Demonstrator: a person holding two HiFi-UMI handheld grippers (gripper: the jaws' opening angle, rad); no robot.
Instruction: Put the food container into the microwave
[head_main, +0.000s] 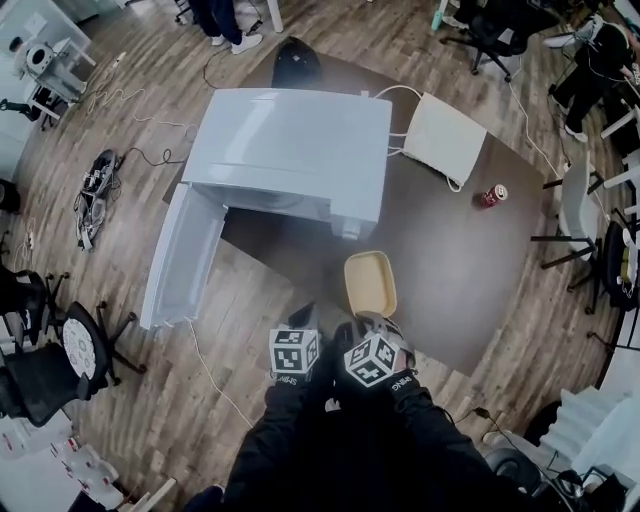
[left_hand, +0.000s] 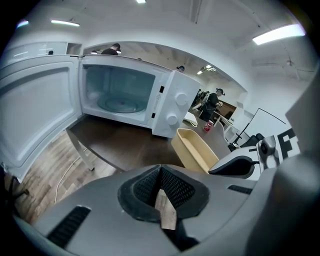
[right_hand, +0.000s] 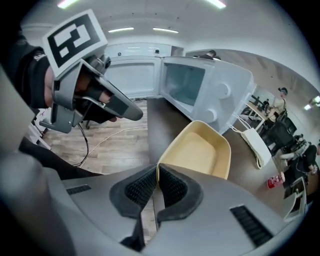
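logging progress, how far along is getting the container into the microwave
Done: the microwave has its door open and its cavity empty. In hand: the right gripper is clamped on the near rim of the food container, over the table in front of the microwave. The left gripper is shut, holding nothing. To do: carry the container into the cavity.

The food container (head_main: 370, 283) is pale yellow, the microwave (head_main: 290, 150) white, the surface (head_main: 450, 262) dark brown. Near its right edge a can (head_main: 492, 195) looks red, perhaps with white. The left claw (left_hand: 160, 175) has black, ribbed pads (left_hand: 176, 189) in grey housing.
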